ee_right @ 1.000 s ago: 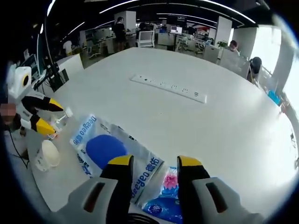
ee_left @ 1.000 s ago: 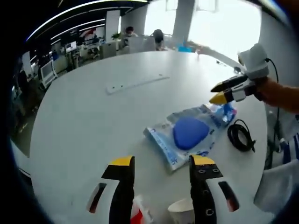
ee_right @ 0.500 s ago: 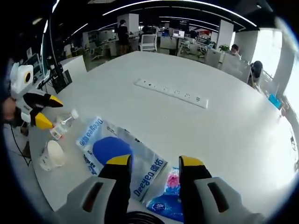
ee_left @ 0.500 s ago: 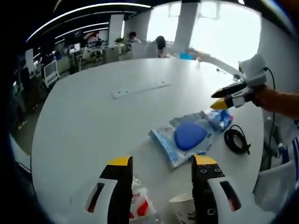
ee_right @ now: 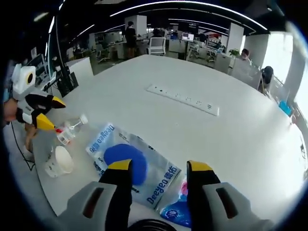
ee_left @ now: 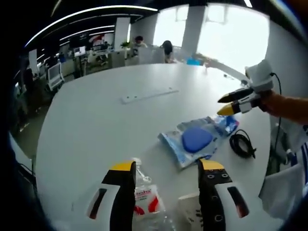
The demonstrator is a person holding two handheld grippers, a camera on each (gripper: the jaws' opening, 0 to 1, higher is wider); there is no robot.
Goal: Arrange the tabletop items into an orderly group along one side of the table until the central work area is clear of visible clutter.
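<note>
Left claw (ee_left: 166, 168) in the left gripper view: black jaws with yellow tips, spread wide, gripping nothing, held above the near edge of the smooth white tabletop (ee_left: 96, 120). Between the jaws, lying flat: a clear plastic bottle (ee_left: 144, 197) with a red and white label, long axis running away from the camera, cap end farthest. Just right of it, a white paper cup (ee_left: 190, 211), partly behind the right jaw. Farther out, a crinkly clear plastic bag (ee_left: 195, 142) with blue print and a rounded blue pad inside, long axis slanting from lower left to upper right. Touching its far end, a small blue packet (ee_left: 226, 124). Right of the bag, a coiled black cable (ee_left: 242, 144). Beyond, a long flat white power strip (ee_left: 149, 94), lying well apart from the rest. Above the packet, the right claw (ee_left: 227, 104), held in a hand, jaws slightly apart and pointing left.

Right claw (ee_right: 158, 168) in the right gripper view: jaws apart, empty, above the bag (ee_right: 134, 161), whose long axis runs from upper left to lower right. Blue packet (ee_right: 175, 209) between the jaws, near the bottom. Left of the bag, the cup (ee_right: 58, 161) upright and the bottle (ee_right: 70, 129) on its side, cap pointing right. Left claw (ee_right: 50, 113) open just left of the bottle. Power strip (ee_right: 183, 99) across the middle of the tabletop (ee_right: 240, 134).
</note>
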